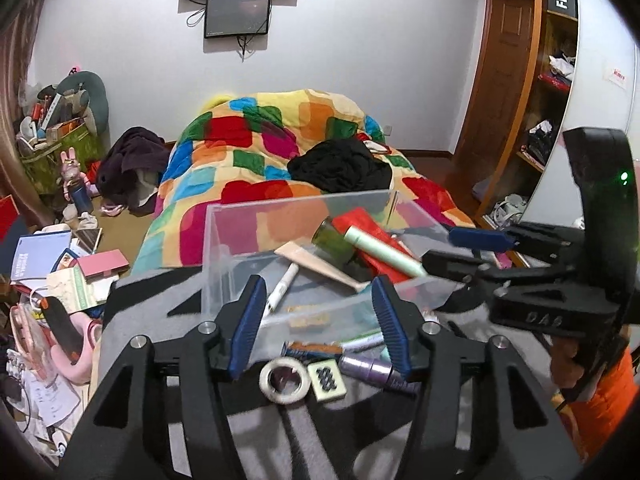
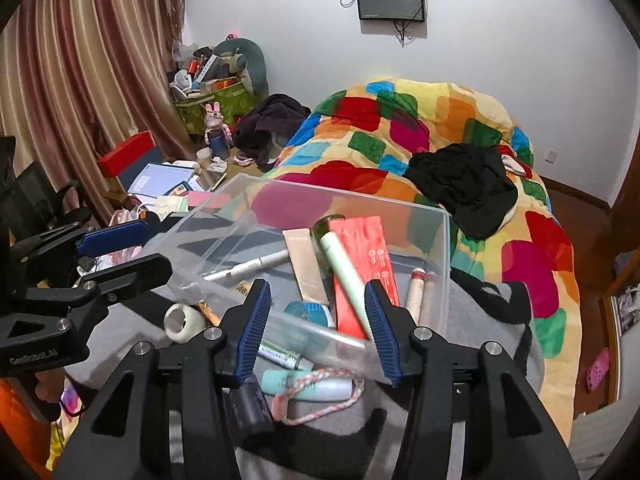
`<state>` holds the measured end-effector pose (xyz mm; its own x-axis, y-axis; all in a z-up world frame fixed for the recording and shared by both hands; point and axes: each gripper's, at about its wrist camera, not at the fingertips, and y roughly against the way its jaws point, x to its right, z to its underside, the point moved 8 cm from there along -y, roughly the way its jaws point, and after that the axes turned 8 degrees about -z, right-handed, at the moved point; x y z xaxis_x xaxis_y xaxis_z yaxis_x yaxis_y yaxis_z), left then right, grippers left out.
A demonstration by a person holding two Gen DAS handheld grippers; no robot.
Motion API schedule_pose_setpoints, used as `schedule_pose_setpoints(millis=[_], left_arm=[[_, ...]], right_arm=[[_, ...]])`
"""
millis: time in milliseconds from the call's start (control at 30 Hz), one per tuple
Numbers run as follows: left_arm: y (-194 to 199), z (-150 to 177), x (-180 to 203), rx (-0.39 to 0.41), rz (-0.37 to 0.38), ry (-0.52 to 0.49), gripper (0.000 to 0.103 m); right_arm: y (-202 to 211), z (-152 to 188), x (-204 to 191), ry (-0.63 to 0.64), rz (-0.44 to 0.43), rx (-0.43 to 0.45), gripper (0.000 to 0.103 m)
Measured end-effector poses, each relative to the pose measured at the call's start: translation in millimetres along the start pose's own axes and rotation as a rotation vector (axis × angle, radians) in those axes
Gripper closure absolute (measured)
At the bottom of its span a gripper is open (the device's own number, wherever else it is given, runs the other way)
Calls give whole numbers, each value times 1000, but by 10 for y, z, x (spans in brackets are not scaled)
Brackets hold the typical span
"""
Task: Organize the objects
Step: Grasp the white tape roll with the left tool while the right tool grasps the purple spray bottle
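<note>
Right claw [image 2: 318, 330] gapes empty before the clear bin [image 2: 444, 240].

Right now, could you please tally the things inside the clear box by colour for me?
Red: 1, packet
Green: 2, dark bottle and pale tube
White: 1, pen
Beige: 1, flat pack
Blue: 1, roll
Pink: 2, sticks, though one may be a reflection
Total: 8

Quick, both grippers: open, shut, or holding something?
Left gripper: open, holding nothing; clear box rim shows between the jaws.
Right gripper: open, holding nothing; it hangs over the box's near edge.
</note>
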<state>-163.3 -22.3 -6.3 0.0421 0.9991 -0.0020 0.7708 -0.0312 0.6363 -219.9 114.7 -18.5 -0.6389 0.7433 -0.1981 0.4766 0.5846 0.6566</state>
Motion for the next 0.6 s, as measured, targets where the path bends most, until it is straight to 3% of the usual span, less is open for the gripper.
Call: schedule_pose_setpoints(millis=[333,600], left_arm=[[-60,493,-203,-102,-21,36,42],[-333,859,-350,-217,-48,72,42]], right_arm=[[48,333,-84,1,-26,-45,56],[-200,608,-284,1,-90,-125,56]])
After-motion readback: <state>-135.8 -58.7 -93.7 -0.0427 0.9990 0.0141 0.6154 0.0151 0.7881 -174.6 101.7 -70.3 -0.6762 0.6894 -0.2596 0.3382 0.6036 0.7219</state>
